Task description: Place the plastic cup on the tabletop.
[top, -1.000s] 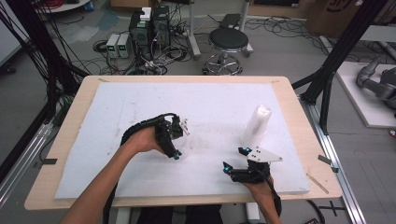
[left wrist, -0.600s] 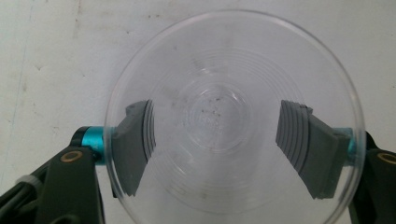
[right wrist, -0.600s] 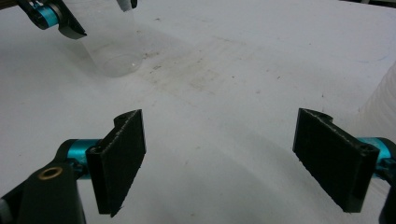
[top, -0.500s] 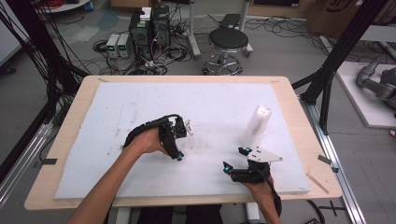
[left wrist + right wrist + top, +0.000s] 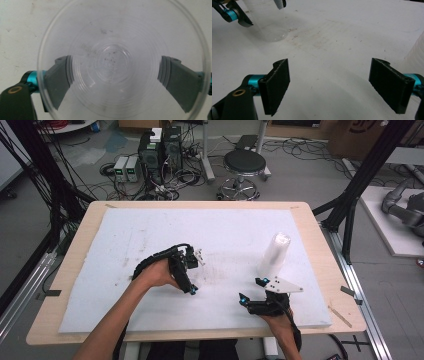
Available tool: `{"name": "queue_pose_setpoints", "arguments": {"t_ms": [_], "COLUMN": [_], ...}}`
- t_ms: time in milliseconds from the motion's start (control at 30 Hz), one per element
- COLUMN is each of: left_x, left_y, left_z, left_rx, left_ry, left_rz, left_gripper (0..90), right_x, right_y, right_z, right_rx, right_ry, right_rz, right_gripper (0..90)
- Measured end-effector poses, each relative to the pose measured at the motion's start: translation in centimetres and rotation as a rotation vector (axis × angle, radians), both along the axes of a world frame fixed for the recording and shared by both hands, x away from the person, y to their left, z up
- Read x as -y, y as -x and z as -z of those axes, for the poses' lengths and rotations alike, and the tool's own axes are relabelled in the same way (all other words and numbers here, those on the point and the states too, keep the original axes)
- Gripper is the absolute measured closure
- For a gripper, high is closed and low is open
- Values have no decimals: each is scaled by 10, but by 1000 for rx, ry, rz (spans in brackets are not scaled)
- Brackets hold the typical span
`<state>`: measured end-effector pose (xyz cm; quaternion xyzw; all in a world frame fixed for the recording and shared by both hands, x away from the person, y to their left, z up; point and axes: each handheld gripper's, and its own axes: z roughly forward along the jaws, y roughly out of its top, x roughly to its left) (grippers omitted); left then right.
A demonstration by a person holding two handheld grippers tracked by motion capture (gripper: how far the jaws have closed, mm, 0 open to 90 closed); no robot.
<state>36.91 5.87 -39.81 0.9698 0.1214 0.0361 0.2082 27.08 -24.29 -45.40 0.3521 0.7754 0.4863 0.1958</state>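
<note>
Black jaws of the right gripper (image 5: pixel 252 290) stand wide apart over bare white foam near the front edge of the bench (image 5: pixel 320 255), holding nothing. Just beyond it stands a stack of cups (image 5: pixel 274 254), toward the right edge. Farther left, mid-bench, the left gripper (image 5: pixel 191 275) has its jaws clamped on a clear plastic cup (image 5: pixel 120 60), seen from above its mouth.

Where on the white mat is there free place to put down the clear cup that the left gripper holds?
The whole far half of the white mat is bare, and so is the strip left of the left gripper. Between the clear cup and the stack of cups lies an open patch. The crowded area is near the right gripper, beside that stack.
</note>
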Motion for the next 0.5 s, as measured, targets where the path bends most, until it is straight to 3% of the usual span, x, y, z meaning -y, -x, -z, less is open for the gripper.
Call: {"name": "queue_pose_setpoints", "arguments": {"t_ms": [167,367,500], "left_x": [-7,-27,-47], "left_y": [2,9,13], "left_z": [-5,-7,-8], "left_rx": [2,-12,5], "left_ry": [22,50,106], "left_rz": [-15,-25,-58], "left_gripper": [77,74,74], "right_x": [0,1,2], "right_y": [0,-1,-1], "right_z": [0,0,0], "right_rx": [-4,-9,-11], "right_ry": [-8,-15,-24], "right_rz": [-5,-10,-8], "right_gripper": [168,167,167]}}
